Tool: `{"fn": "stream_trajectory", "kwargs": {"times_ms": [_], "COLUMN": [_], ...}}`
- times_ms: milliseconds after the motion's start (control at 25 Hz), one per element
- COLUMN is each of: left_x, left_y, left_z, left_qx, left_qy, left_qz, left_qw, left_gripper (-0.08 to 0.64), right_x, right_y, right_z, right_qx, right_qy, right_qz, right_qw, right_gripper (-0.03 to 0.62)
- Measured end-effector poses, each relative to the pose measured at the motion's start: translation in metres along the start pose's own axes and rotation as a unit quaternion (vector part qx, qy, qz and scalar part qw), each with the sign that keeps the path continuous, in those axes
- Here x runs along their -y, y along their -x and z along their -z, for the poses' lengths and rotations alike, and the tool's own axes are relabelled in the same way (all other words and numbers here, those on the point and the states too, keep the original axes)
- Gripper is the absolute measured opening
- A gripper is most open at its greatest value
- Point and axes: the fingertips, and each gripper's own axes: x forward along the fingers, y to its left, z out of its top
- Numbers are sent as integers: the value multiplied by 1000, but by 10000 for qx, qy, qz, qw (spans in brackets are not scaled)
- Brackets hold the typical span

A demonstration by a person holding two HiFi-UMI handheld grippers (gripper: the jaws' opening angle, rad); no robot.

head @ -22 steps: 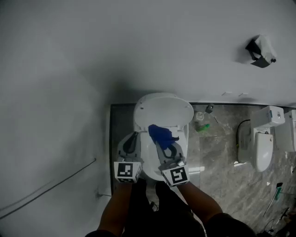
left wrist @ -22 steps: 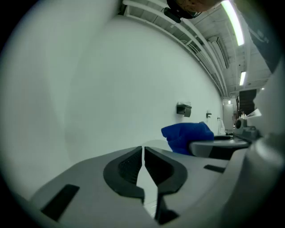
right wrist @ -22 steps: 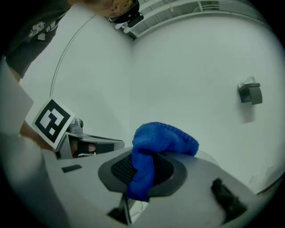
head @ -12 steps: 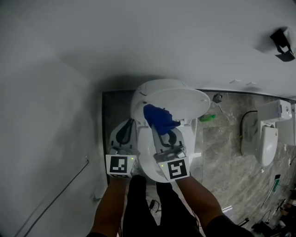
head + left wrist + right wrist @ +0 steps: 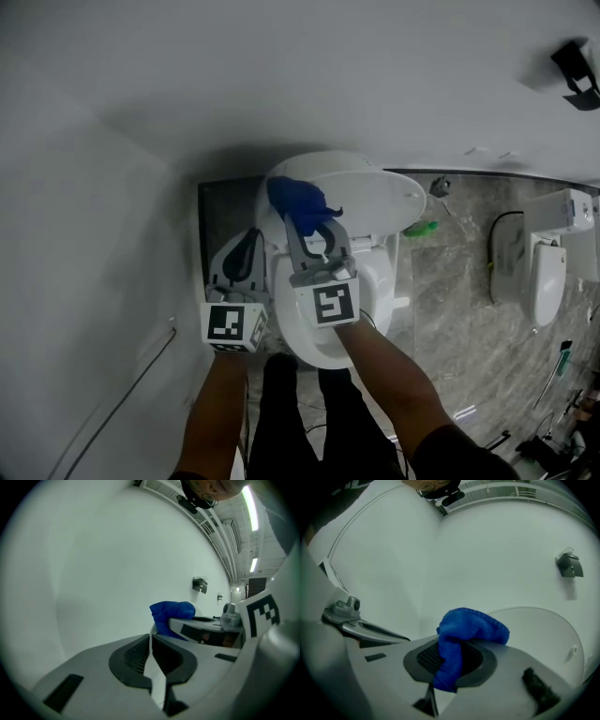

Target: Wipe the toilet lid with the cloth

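Observation:
The white toilet lid [image 5: 366, 197] stands raised over the bowl [image 5: 323, 328]. My right gripper [image 5: 309, 225] is shut on a bunched blue cloth [image 5: 295, 199], which sits at the lid's upper left edge. In the right gripper view the cloth [image 5: 464, 639] hangs out of the shut jaws, with the lid [image 5: 539, 634] just to its right. My left gripper [image 5: 248, 246] hangs left of the bowl, shut and empty. The left gripper view shows its jaws [image 5: 150, 639] closed together, with the cloth [image 5: 171, 616] ahead of them.
A grey wall fills the area behind the toilet. A green bottle [image 5: 422, 228] lies on the marbled floor [image 5: 459, 319] to the right. A second toilet [image 5: 544, 272] stands at the far right. A dark dispenser [image 5: 579, 64] is fixed high on the wall.
My right gripper has carried the cloth up and leftward, from over the seat to the lid's upper left edge. The left gripper has stayed beside the bowl.

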Motion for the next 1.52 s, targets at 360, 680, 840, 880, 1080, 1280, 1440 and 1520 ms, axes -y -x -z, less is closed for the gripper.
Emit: {"fn": "stream_trajectory", "kwargs": {"times_ms": [360,680,840,880,1080,1280,1440,1520], "left_x": [7,30,41,43,60,74,83,82], "left_y": [-18,-31,-37,-39,-41,-40,-46,-47], "left_z": [-3,-8,-4,-3,-4,4,10,11], "left_qx": [119,198,191,177,135,87,170,245], "left_qy": [-33,24,15,19,-11,-60,-20,-10], "left_qz": [48,111,181,193,316,430,451,447], "left_qw": [9999,9997,9997,9997,9994,9990,9988,9987], "left_gripper": [28,28,28,28,28,28,28,28], "right_x": [27,61,84,91,123,151,181,188], "right_y": [-12,-5,4,7,25,42,63,69], "right_z": [8,4,8,9,14,17,36,43], "right_qx": [-48,23,54,53,9,98,-137,-140], "right_qy": [95,21,-63,-96,-202,-137,106,149], "right_qz": [193,527,699,774,1066,1314,1617,1710], "right_qw": [9998,9986,9975,9969,9941,9912,9867,9851], "right_gripper": [58,58,58,58,57,58,58,58]}}
